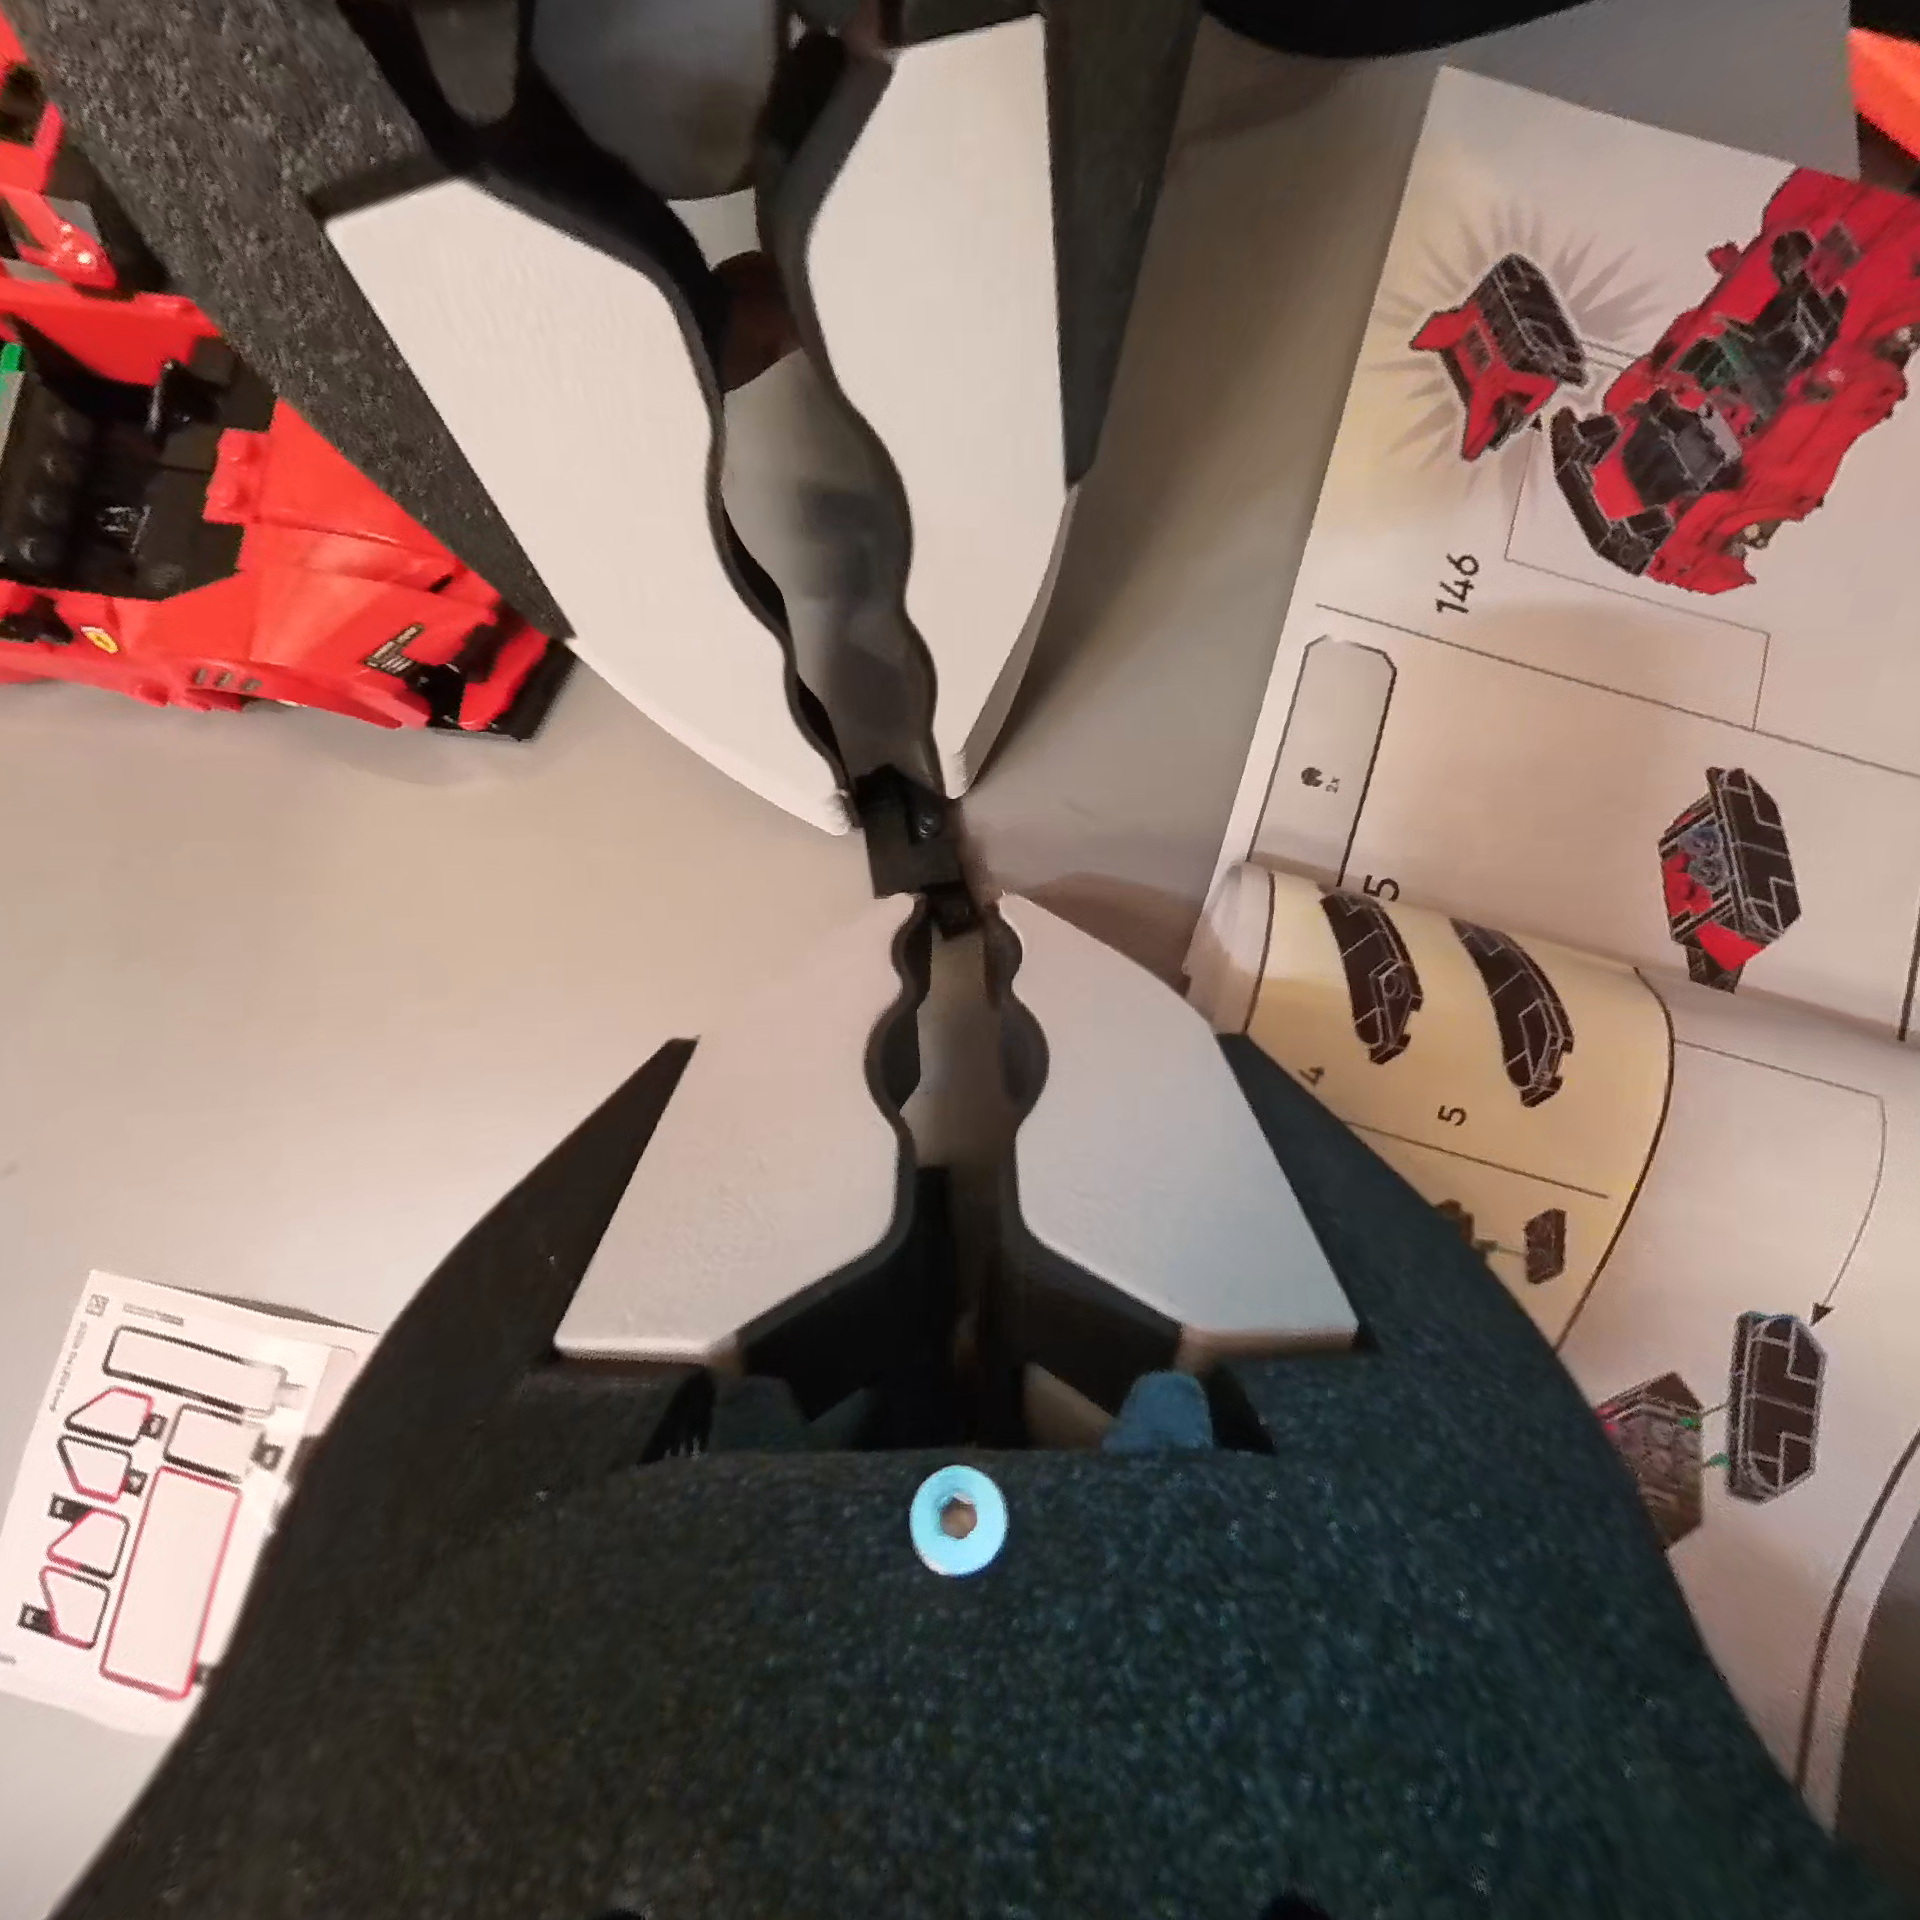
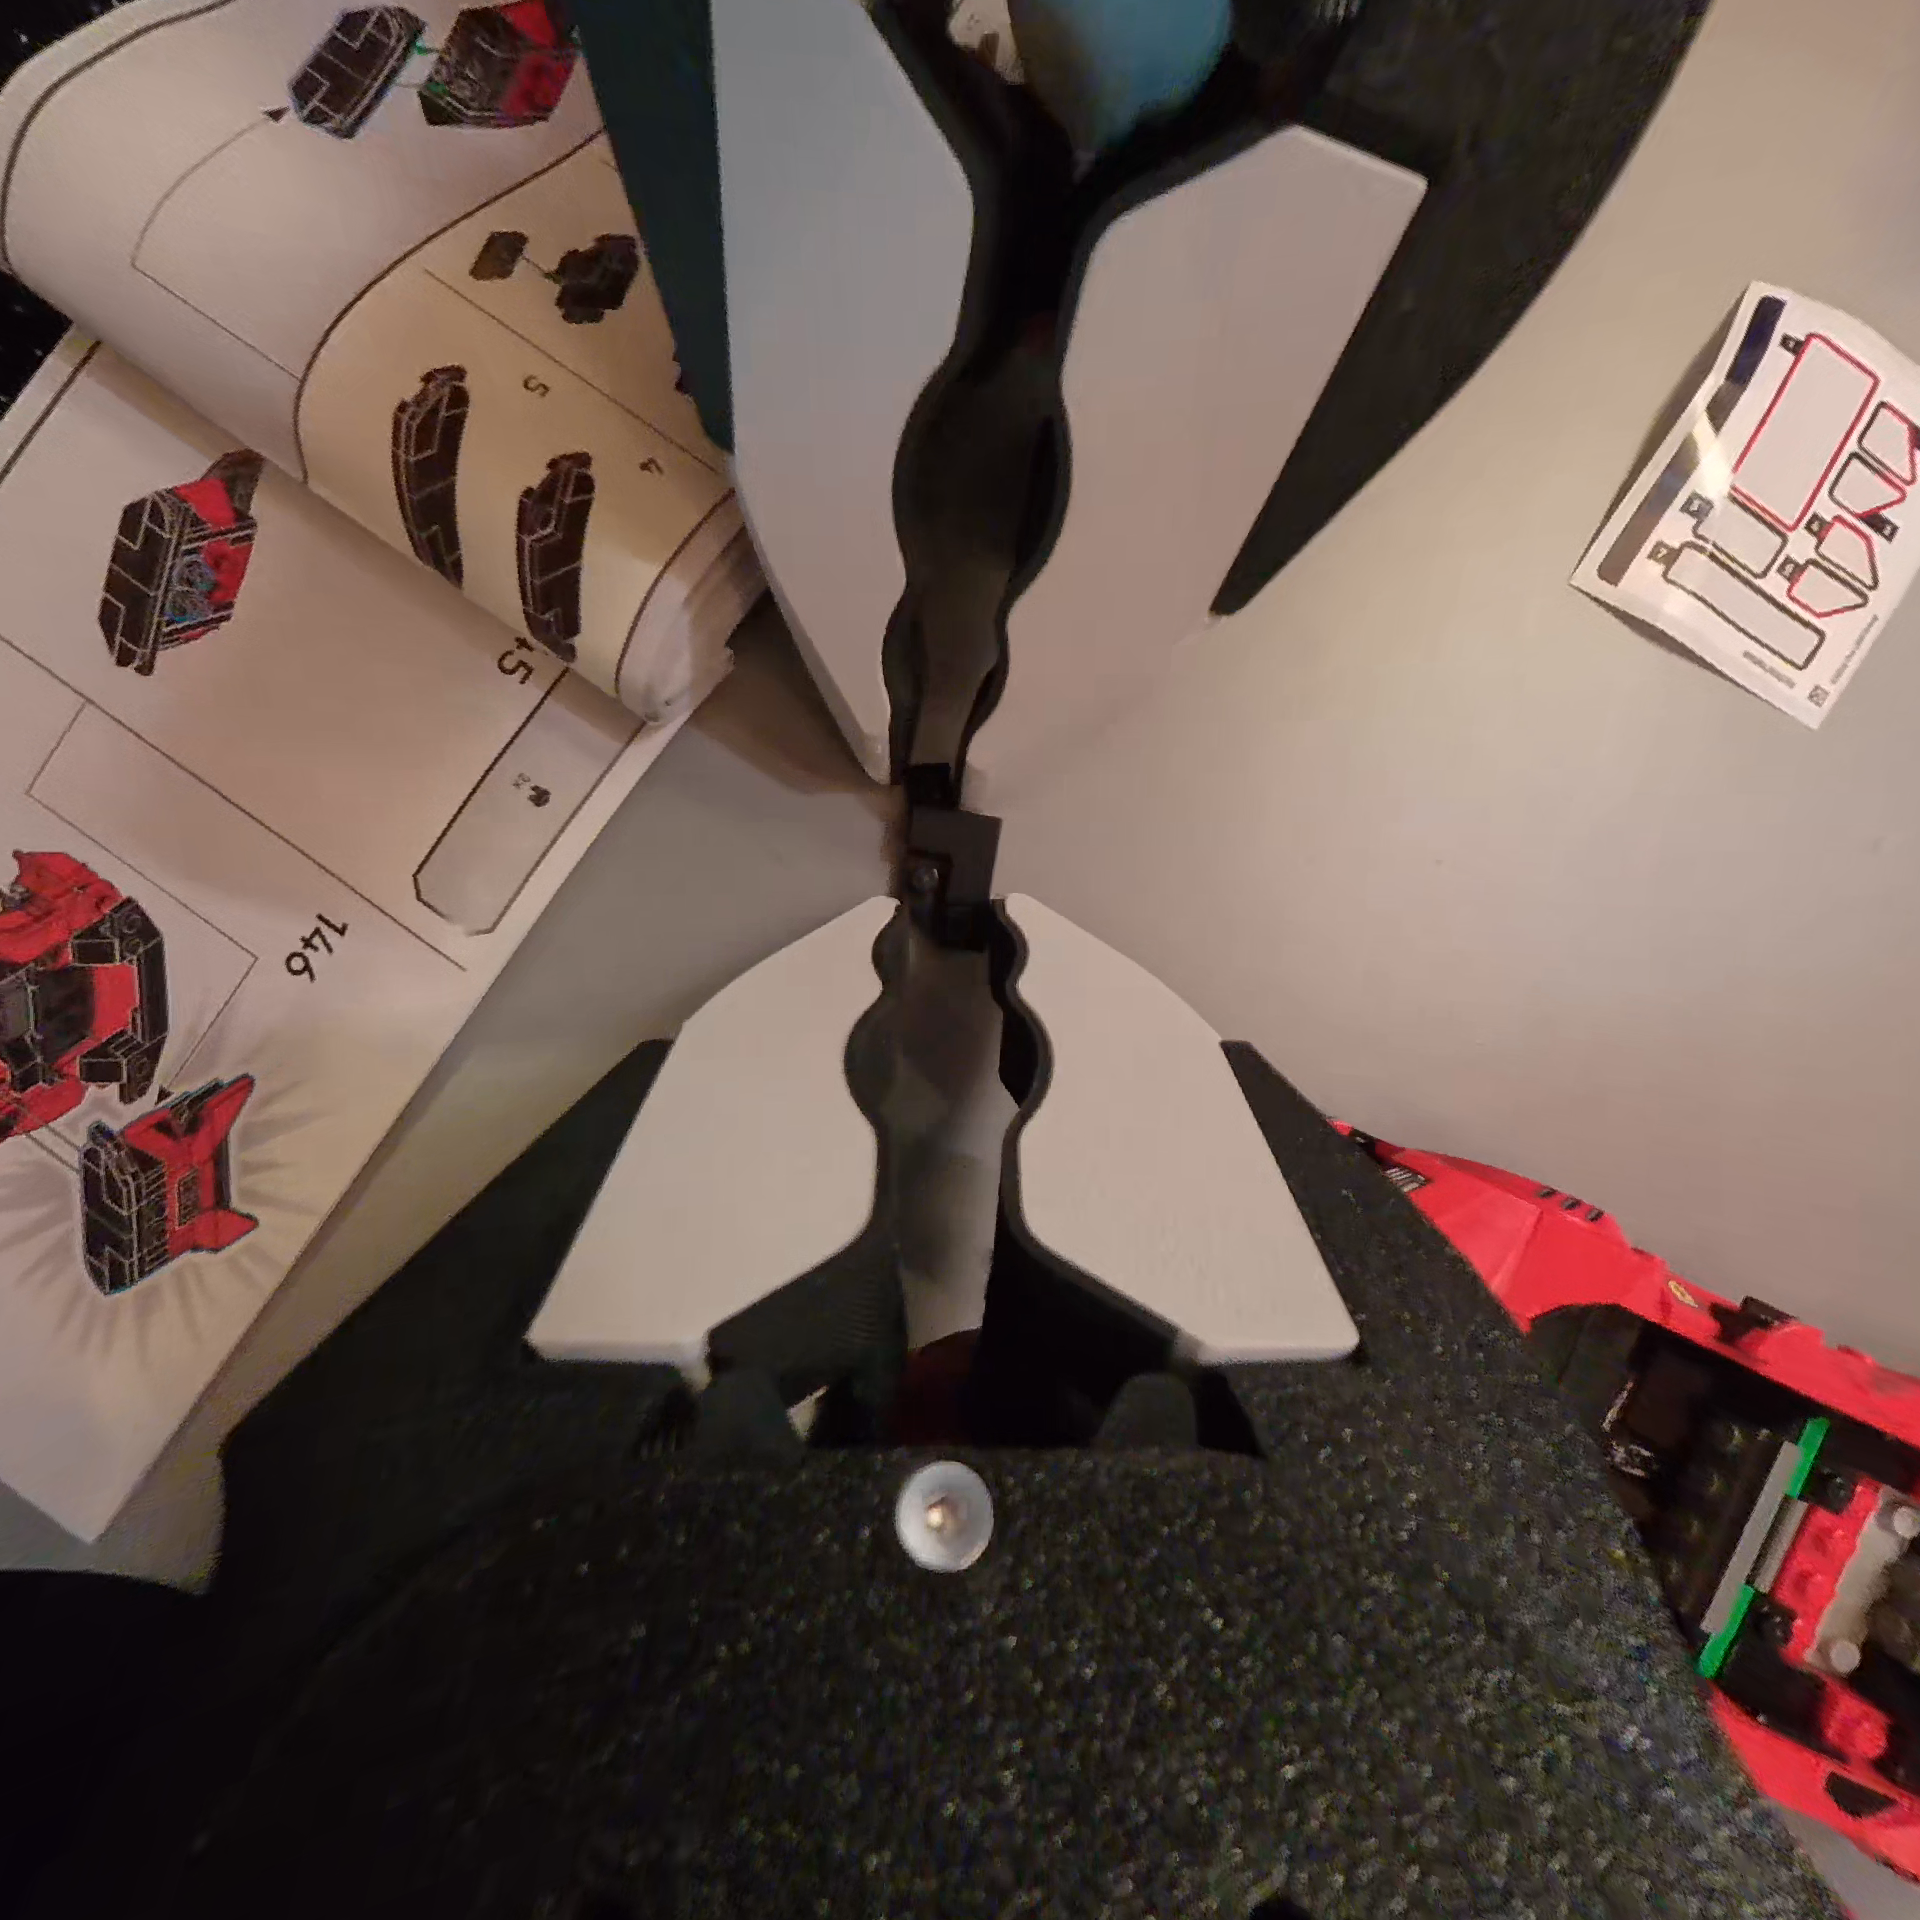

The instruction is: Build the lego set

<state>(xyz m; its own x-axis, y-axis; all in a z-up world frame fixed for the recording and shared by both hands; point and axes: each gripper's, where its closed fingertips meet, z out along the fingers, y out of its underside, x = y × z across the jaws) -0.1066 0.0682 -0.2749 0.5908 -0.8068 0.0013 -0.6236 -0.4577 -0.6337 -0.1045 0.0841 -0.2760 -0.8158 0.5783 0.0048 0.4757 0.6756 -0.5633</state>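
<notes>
Above the grey desk (image 1: 312, 1039), your left gripper (image 1: 954, 920) and right gripper (image 2: 951, 914) tip to tip, fingers narrowed on small black lego pieces (image 1: 904, 836) touching between them, red lego car (image 1: 208, 499) beside, instruction booklet (image 1: 1558, 727) open nearby.

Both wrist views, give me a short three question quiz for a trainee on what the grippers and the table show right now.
1. True or false: the left gripper and the right gripper meet tip to tip over the table.
2. What do their fingers pinch between them? A) a red wheel B) small black lego pieces C) the sticker sheet
3. In the left wrist view, on which side does the open instruction booklet lie, and on which the red lego car?

Key: 1 true; 2 B; 3 booklet on the right, car on the upper left.
</notes>
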